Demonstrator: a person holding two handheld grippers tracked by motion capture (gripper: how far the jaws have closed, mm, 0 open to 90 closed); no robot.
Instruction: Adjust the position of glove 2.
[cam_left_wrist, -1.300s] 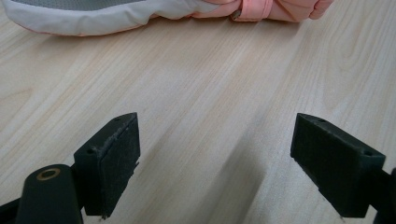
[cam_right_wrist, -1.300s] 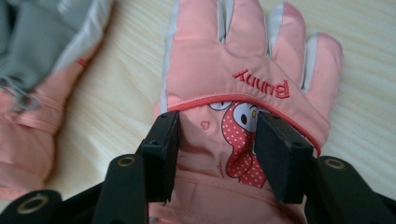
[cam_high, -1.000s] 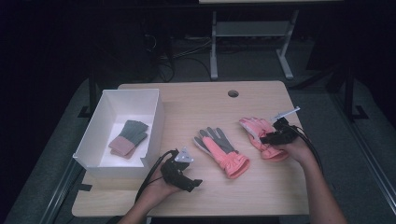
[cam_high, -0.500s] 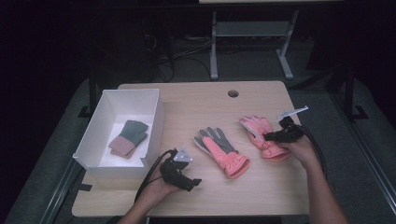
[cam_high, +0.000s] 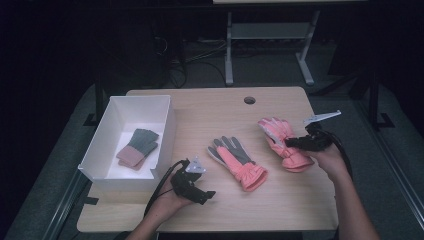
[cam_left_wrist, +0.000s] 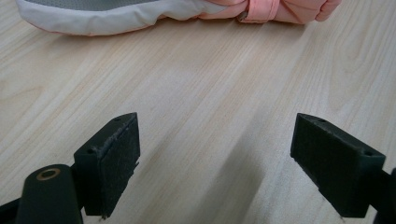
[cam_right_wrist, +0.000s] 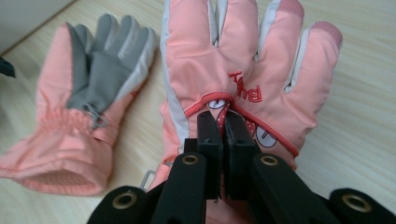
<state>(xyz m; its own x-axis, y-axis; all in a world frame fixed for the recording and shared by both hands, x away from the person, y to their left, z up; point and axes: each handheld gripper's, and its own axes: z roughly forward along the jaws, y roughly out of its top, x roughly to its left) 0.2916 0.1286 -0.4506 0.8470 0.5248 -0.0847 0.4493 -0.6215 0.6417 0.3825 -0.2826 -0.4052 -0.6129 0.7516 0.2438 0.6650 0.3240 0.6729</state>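
Two pink ski gloves lie on the wooden table. The one in the middle (cam_high: 235, 162) (cam_right_wrist: 88, 84) is palm up, showing grey. The one at the right (cam_high: 280, 137) (cam_right_wrist: 243, 51) shows its back, with red lettering. My right gripper (cam_high: 292, 143) (cam_right_wrist: 223, 123) is shut on a fold of the back fabric of that right glove, near its cuff. My left gripper (cam_high: 202, 194) (cam_left_wrist: 215, 154) hovers open over bare wood near the front edge, with nothing between its jaws. The middle glove's edge (cam_left_wrist: 140, 14) lies just ahead of it.
A white box (cam_high: 107, 127) stands at the table's left and holds a folded grey and pink pair of gloves (cam_high: 137, 147). A cable hole (cam_high: 249, 100) sits near the far edge. Bare wood stretches along the back and front right.
My right gripper has shifted slightly to the right while pinching the right glove. The left gripper has stayed put.
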